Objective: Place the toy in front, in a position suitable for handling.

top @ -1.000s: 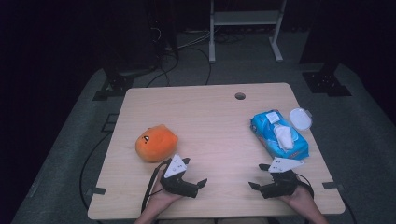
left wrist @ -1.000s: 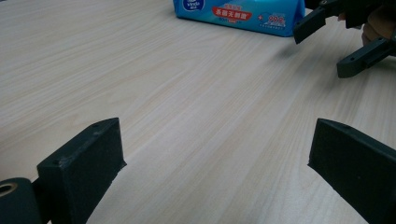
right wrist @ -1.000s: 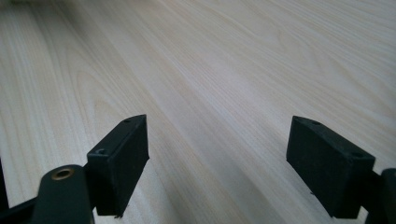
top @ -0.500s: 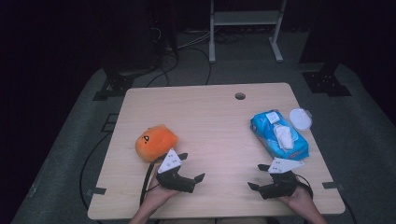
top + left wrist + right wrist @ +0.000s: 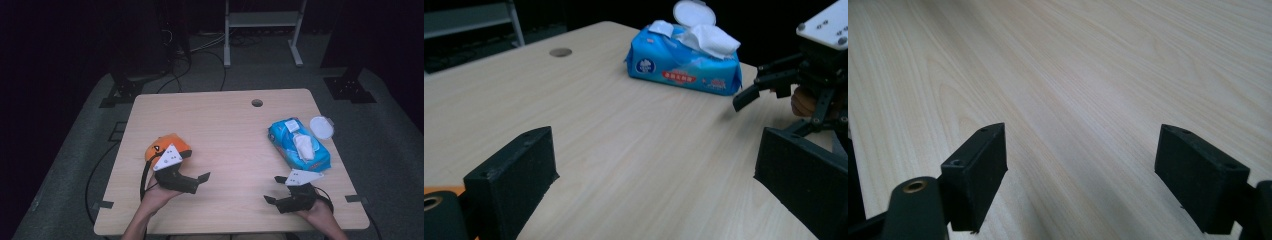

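Left claw (image 5: 197, 181) gapes empty beside the orange plush toy (image 5: 161, 145) near our counter's (image 5: 220, 130) left edge; right claw (image 5: 272, 192), also spread, idles near the front edge. Risk: we nudge the toy off.

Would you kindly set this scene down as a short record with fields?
surface: wooden table with a round hole
left gripper: open, beside the orange plush toy, holding nothing
right gripper: open, over bare wood, holding nothing
wipes pack: blue, lid flipped open, a white wipe sticking out
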